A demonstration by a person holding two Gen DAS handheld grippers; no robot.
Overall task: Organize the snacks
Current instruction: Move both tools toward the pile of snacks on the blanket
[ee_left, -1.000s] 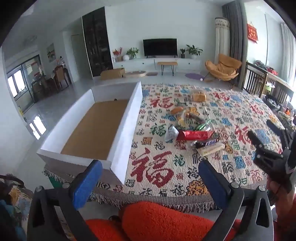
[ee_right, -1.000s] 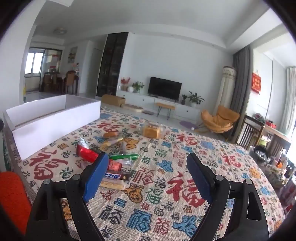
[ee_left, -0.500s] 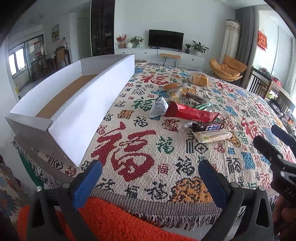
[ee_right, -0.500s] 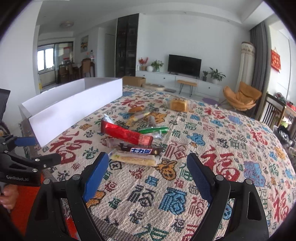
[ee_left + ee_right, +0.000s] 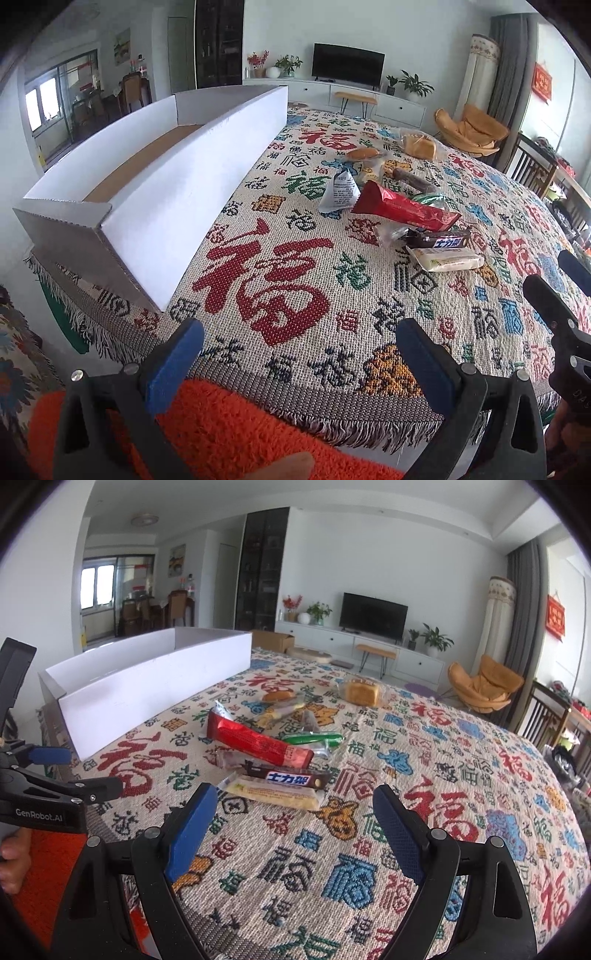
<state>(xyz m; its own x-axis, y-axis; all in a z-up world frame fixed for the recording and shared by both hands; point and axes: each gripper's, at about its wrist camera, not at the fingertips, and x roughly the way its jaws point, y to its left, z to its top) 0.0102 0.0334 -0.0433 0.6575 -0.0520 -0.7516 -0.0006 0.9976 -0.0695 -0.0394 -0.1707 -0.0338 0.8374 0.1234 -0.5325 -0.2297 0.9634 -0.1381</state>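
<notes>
Both tools have their blue fingers wide apart, and neither one holds anything.

From the left wrist view, the left tool (image 5: 299, 350) hangs over the near edge of the desk, which is covered by a woven cloth (image 5: 266, 291) with big red signs on it. A long white box (image 5: 192, 173) sits on the left side of the desk. Only its brown bottom shows, so it looks empty from here. The snacks lie in a heap well apart from the box, out to the right. There is a red packet (image 5: 404, 208), a dark chocolate bar (image 5: 439, 240) and a pale wafer pack (image 5: 448, 258) touching one another. Farther back sits a wrapped bread loaf (image 5: 419, 145). The right tool pokes in at the right edge.

From the right wrist view, the right tool (image 5: 293, 823) points straight at the heap. The wafer pack (image 5: 273, 794) is the nearest snack, just past its fingers. This view also shows a green packet (image 5: 314, 737) lying behind the red one, much clearer than the other view does. But it cannot see down into the box. Only the left view shows that.

I think the job has hardly begun. No snack is in the box yet, and all of them are left to move.
</notes>
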